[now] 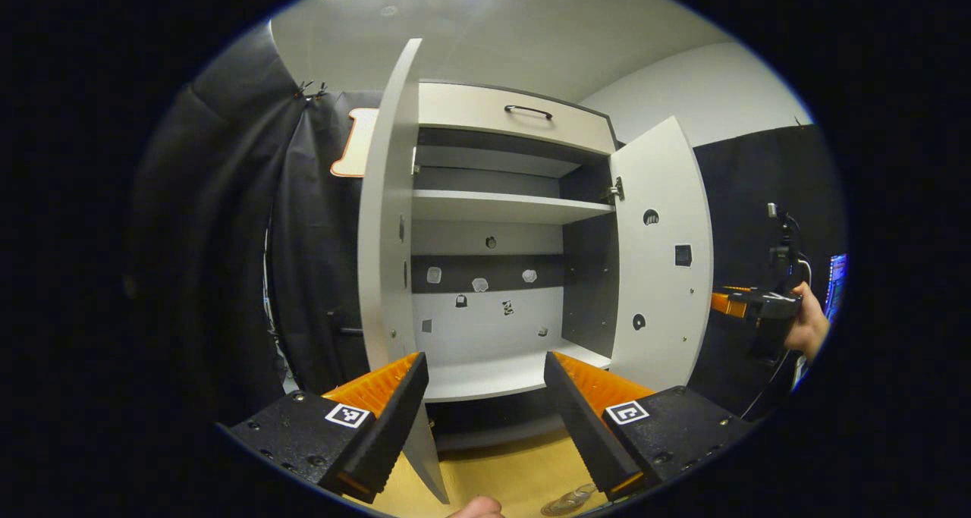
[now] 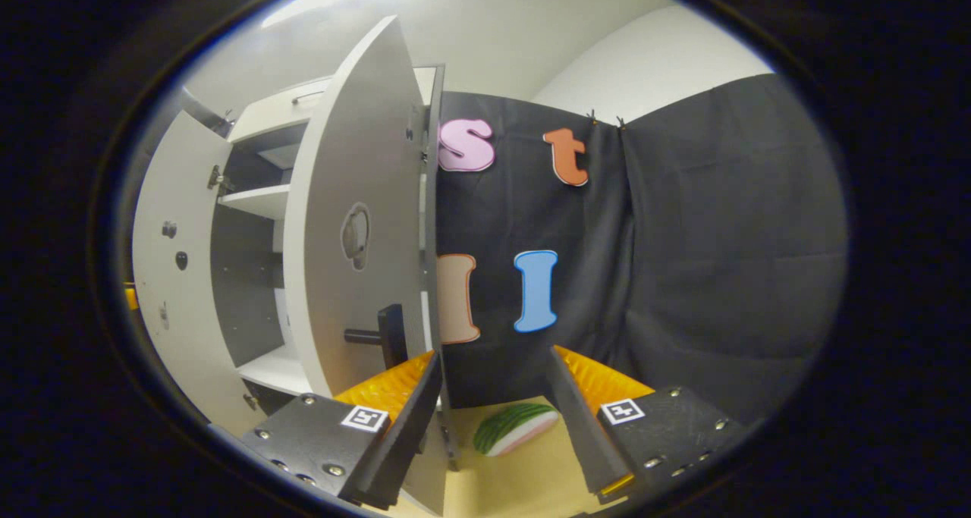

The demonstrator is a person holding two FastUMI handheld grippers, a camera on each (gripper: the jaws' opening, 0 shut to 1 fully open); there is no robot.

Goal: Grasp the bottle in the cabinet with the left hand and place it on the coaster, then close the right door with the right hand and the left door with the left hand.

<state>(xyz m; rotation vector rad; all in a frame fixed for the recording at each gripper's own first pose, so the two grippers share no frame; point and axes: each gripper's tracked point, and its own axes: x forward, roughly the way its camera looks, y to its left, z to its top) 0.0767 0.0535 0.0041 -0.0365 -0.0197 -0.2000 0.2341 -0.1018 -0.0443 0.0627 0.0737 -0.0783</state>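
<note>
Your left gripper (image 1: pixel 485 397) is hovering with fingers wide apart, holding nothing, before the white two-door cabinet (image 1: pixel 501 222) standing open on the pale wooden tabletop (image 1: pixel 501 476). Something clear, perhaps the bottle (image 1: pixel 569 501), is showing at the bottom edge; I cannot tell for certain. Your right gripper (image 2: pixel 493 397) is spreading wide beside the white right door (image 2: pixel 356 222) with its black handle (image 2: pixel 379 336); a green-and-pink watermelon-slice toy (image 2: pixel 514 428) is lying between its fingers.

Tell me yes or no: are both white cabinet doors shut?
No: in the left gripper view the left white cabinet door and right white cabinet door stand swung open, baring the shelves.
</note>
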